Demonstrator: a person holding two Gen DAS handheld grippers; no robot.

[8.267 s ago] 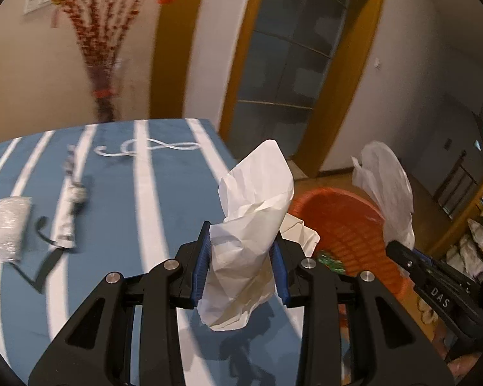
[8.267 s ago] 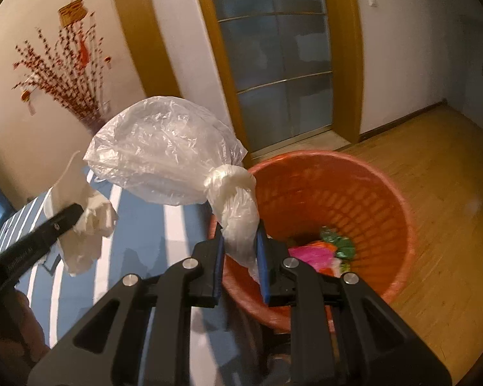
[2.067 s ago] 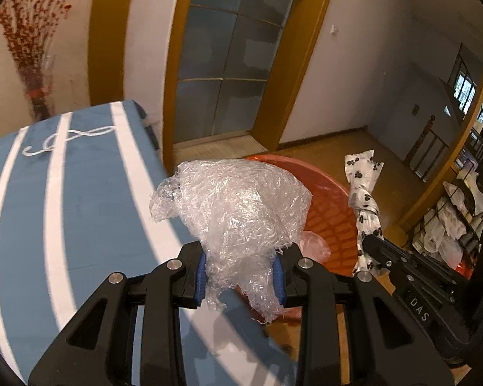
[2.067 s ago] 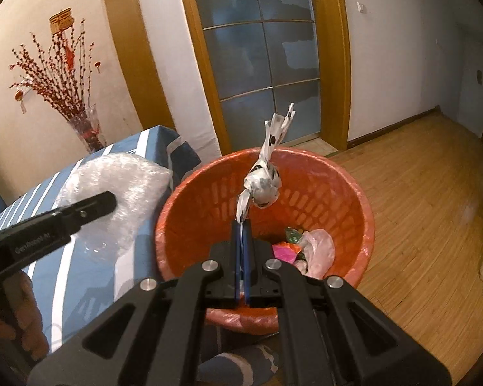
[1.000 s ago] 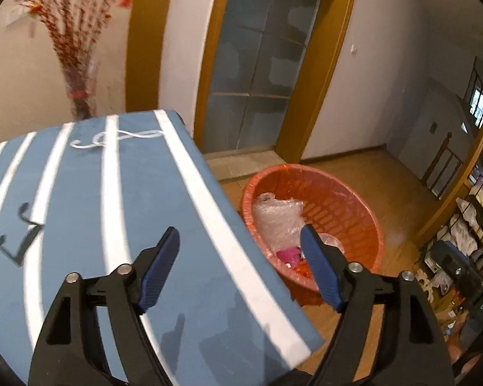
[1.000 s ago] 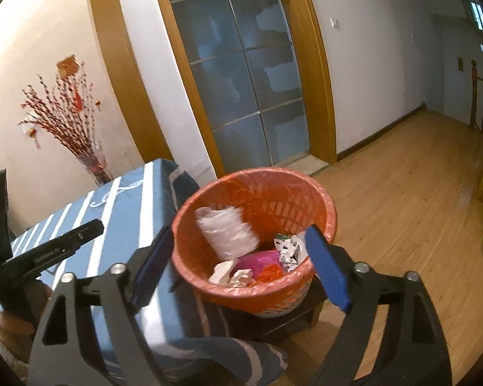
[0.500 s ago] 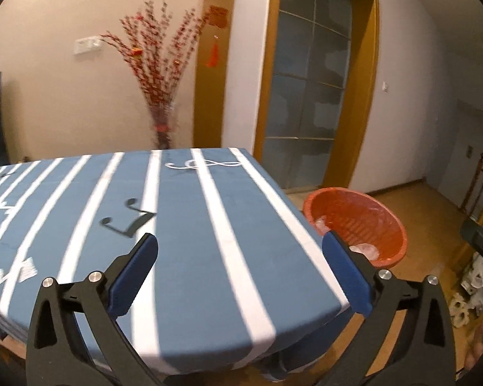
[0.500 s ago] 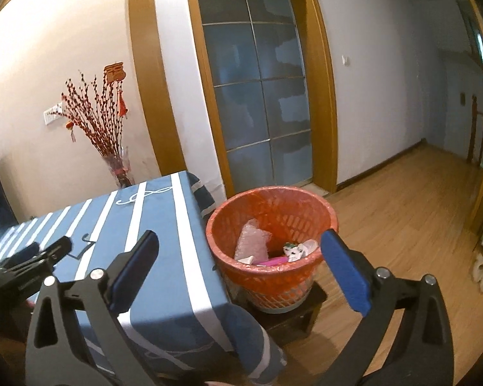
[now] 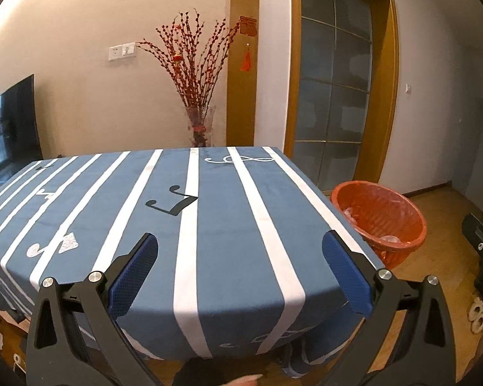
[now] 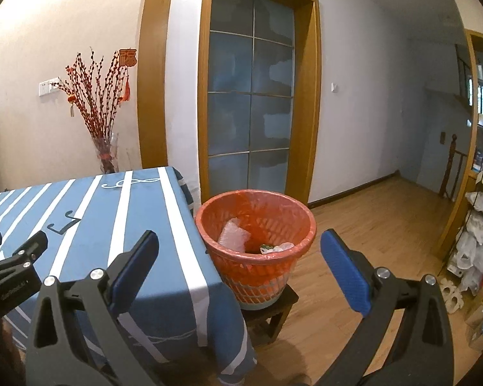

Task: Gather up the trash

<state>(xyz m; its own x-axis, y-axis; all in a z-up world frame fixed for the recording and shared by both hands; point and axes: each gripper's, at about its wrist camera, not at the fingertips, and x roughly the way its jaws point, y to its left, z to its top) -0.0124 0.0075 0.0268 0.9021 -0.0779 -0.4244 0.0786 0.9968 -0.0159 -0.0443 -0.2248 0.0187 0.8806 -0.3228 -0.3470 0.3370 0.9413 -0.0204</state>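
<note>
Right wrist view: right gripper with jaws spread wide, holding nothing. Just beside the striped table, on a low stool, orange basket with plastic trash inside. Left gripper likewise wide apart, empty, above the table.

The left gripper is held with its blue-padded fingers spread wide, nothing between them. The right gripper is likewise spread wide and holds nothing.
</note>
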